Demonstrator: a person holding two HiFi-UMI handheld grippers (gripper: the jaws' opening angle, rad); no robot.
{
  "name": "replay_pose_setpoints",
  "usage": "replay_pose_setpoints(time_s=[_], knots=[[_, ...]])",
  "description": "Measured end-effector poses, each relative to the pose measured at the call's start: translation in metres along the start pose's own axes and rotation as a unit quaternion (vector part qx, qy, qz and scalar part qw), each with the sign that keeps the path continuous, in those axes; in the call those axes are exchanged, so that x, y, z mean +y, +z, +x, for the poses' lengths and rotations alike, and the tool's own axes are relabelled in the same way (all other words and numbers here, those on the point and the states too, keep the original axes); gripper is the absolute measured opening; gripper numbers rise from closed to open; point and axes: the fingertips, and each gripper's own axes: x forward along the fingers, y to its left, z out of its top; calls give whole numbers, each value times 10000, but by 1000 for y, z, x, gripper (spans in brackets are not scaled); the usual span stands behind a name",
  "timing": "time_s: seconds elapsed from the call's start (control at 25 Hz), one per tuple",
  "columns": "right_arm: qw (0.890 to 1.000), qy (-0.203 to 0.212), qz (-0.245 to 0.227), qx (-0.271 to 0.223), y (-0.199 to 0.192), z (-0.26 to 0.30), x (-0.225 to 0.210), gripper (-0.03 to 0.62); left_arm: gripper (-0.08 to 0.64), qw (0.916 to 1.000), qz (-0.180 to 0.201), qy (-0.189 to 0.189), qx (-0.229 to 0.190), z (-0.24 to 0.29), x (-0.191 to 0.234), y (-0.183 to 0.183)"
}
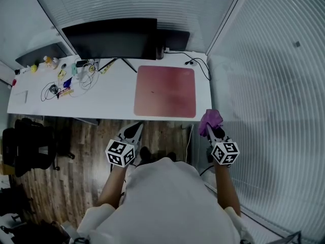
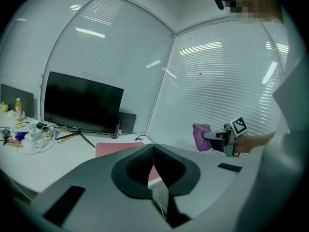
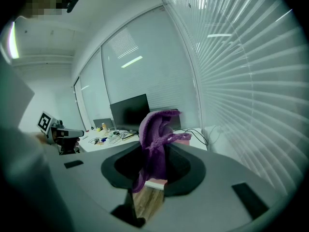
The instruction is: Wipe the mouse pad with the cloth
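A pinkish-red mouse pad (image 1: 165, 91) lies flat on the right part of the white desk (image 1: 109, 94); its near corner shows in the left gripper view as mouse pad (image 2: 116, 149). My right gripper (image 1: 209, 128) hangs off the desk's front right corner, shut on a purple cloth (image 1: 210, 119), which bunches up between the jaws as cloth (image 3: 155, 138). My left gripper (image 1: 133, 130) is held just in front of the desk edge, left of the pad, shut with nothing in it. From the left gripper view the cloth (image 2: 201, 136) and the right gripper (image 2: 208, 136) appear to the right.
A black monitor (image 1: 112, 38) stands at the back of the desk, with a cable (image 1: 199, 63) behind the pad. Small items and cords (image 1: 66, 78) clutter the desk's left part. A black chair (image 1: 30, 141) stands on the wood floor at left. Blinds cover the wall at right.
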Motion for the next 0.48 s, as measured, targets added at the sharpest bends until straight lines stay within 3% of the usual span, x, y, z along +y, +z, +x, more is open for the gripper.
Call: replay_pose_setpoints(time_s=[0.48], knots=[[9999, 131, 13, -74, 12, 13, 5, 132, 17, 10000, 8, 57, -36, 3, 9, 12]])
